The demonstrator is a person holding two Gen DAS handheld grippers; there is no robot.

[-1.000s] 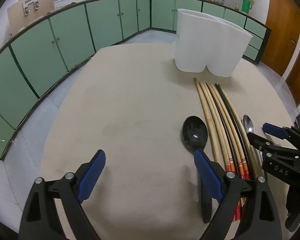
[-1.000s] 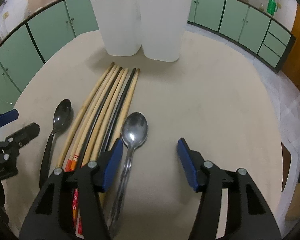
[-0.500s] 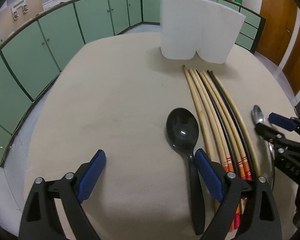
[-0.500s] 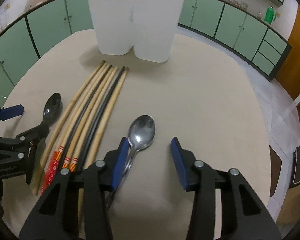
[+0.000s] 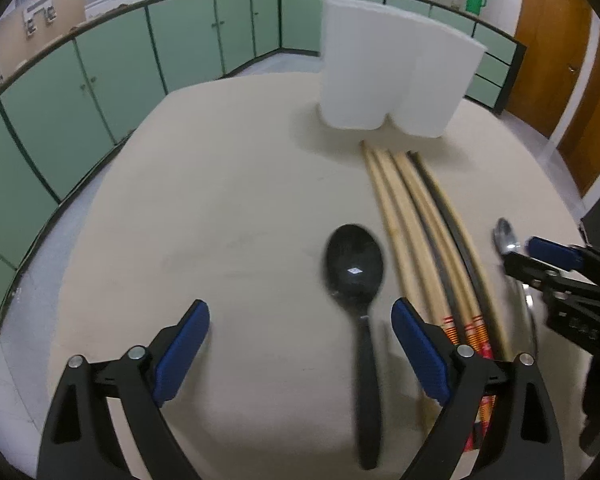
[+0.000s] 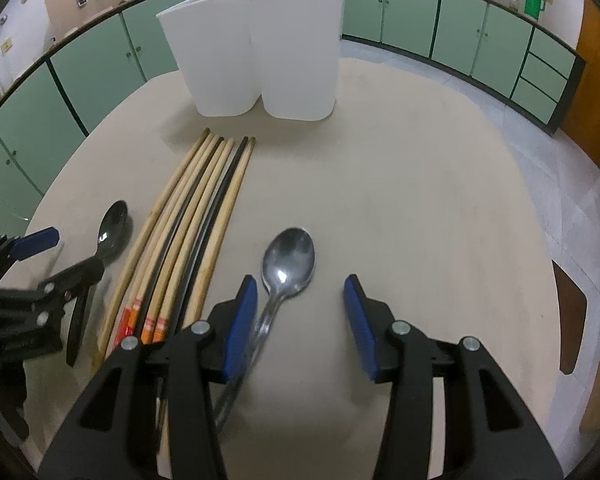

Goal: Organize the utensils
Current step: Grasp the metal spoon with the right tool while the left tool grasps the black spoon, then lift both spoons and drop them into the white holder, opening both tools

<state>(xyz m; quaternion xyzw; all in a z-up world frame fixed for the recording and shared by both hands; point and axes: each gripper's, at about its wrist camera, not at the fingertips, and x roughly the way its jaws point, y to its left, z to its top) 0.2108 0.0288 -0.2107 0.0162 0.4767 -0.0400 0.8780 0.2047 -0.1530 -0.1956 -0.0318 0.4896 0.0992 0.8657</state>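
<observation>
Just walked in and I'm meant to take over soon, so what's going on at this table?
A person with a gripper in each hand is sorting utensils. The left gripper is open over the black spoon. The right gripper is opening, its jaws astride the metal spoon without pinching it. The chopsticks lie between the two spoons. All of it is on the table; none has gone into the white holder yet.

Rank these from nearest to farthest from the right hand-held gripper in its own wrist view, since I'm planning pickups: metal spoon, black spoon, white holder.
1. Metal spoon, between the right hand-held gripper's pads.
2. Black spoon, off left, past the chopsticks.
3. White holder, upright at the far end.
</observation>
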